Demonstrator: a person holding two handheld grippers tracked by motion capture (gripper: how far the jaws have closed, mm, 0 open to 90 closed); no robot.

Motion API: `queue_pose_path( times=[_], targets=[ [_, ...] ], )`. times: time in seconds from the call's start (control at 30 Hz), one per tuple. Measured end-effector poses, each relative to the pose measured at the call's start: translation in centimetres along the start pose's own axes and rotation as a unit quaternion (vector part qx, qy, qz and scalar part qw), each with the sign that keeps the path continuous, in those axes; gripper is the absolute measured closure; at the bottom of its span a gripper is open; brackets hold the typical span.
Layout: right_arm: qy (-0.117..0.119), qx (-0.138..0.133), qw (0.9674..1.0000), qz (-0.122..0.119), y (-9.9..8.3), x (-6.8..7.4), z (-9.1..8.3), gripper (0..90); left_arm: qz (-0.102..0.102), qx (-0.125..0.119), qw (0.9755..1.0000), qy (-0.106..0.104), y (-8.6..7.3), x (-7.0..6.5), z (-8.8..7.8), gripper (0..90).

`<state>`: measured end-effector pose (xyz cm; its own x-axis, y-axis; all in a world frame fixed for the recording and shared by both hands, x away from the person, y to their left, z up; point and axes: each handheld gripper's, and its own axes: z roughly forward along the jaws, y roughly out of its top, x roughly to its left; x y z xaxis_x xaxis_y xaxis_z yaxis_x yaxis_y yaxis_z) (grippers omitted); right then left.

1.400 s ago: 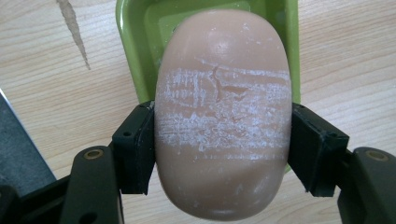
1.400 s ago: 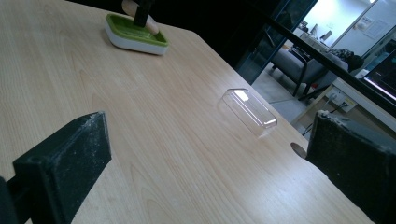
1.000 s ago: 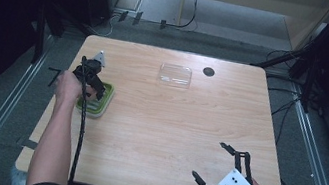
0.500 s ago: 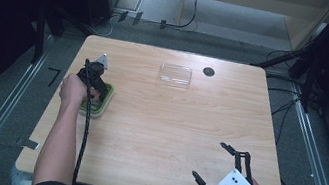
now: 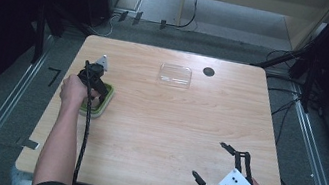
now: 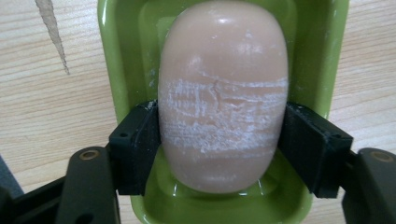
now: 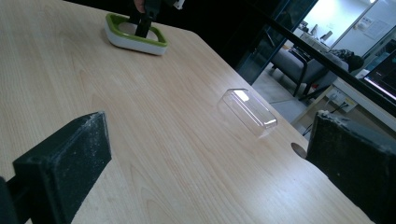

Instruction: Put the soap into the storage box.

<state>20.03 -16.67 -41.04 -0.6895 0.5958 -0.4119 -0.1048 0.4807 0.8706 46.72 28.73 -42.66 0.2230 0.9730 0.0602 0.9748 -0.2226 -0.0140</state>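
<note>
Soap (image 6: 222, 98), a pale peach oval bar, lies in a green dish (image 6: 121, 60) with a white base, on the left side of a wooden table (image 5: 172, 124), about midway between near and far. In the left gripper view the bar's long axis runs straight away from the camera, along the dish's length, with one rounded end by the dish's far wall and the other just inside the near wall. The left gripper (image 6: 222, 149) reaches down into the dish and pinches the bar across its short width, one black jaw pressed to each long side, a little nearer than the bar's middle. A band of dry white scuffing crosses the bar there, with a fine crack in it. The bar looks smooth and waxy, so it is probably slippery, light and firm, though its surface may dent or flake under a hard squeeze. Its curved sides could let it squirt out, so the widest part, where the jaws sit, seems the best place to hold. A little wet sheen shows in the dish bottom at the near end. In the high view the person's left hand (image 5: 73, 91) holds this gripper over the dish. The right gripper (image 5: 221, 165) rests at the near right edge of the table, its jaws spread wide and holding nothing. A clear plastic lid (image 5: 175, 74) lies at the far middle of the table, well apart from the dish, beside a small dark hole (image 5: 208, 71).
</note>
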Motion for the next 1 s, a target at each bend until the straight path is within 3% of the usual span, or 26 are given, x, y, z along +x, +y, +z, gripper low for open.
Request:
queue_pose_path(
  times=[0.2, 0.37, 0.77, 1.0],
  targets=[
    [-0.002, -0.001, 1.0000, -0.002, 0.0, 0.0, -0.1, 0.0, -0.006, 0.001, 1.0000, 0.001, -0.1, -0.1, -0.6, 27.4],
    [-0.002, 0.000, 1.0000, -0.001, 0.0, 0.0, -0.1, 0.0, -0.009, 0.003, 0.9999, -0.009, -0.7, 0.0, -1.4, 17.9],
    [-0.003, 0.001, 1.0000, -0.002, 0.1, 0.1, -0.2, 0.0, 0.011, 0.014, 0.9998, -0.009, -1.9, -0.6, -2.6, 12.5],
    [-0.003, 0.000, 1.0000, -0.002, 0.1, 0.1, -0.2, 0.0, 0.040, 0.017, 0.9990, -0.005, -3.5, -2.0, -3.6, 11.6]
  ],
)
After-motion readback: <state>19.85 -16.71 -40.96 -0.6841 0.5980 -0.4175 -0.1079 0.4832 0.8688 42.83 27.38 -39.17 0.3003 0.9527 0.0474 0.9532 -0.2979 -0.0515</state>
